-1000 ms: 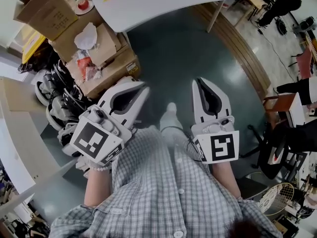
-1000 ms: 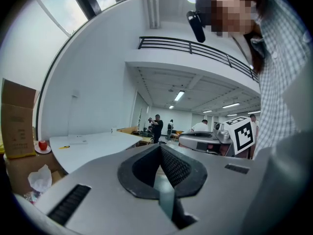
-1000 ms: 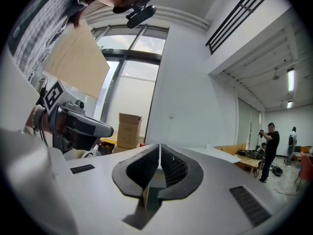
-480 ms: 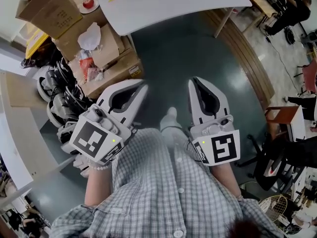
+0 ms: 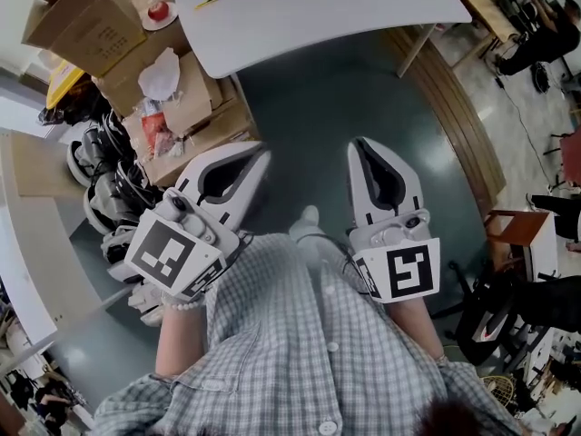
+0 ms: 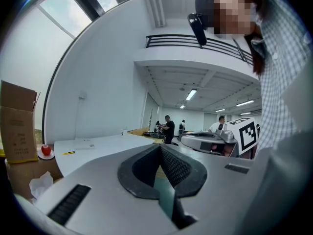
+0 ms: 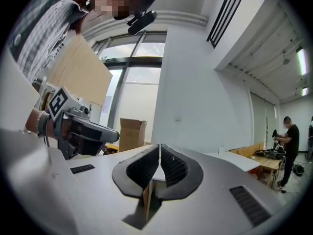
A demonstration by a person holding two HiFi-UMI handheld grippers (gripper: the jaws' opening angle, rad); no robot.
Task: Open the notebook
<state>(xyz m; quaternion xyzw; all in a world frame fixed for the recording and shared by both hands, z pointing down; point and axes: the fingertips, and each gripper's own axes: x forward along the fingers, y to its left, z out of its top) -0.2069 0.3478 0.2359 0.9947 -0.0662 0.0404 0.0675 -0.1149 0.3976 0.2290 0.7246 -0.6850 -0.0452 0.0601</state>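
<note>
1. The white table (image 5: 318,7) shows more in the head view than it did a second ago, and its near edge sits lower in the picture; I think that means I am walking up to it.
2. My left gripper (image 5: 261,157) and my right gripper (image 5: 361,145) are held out in front of me, side by side over the dark floor (image 5: 336,98), just as before.
3. The left one's two fingers are pressed together at the tips; nothing is between them.
4. The right one's fingers are pressed together too; it holds nothing.
5. I cannot see the notebook for sure; a flat pale thing (image 6: 87,143) lies on the table past the yellow pen (image 5: 207,1), and that may be it.
6. The cardboard boxes (image 5: 73,16) stand to the left of the table.
7. So the job has not started; the table is well apart from my grippers, and I would need to get close and spread some fingers first.
</note>
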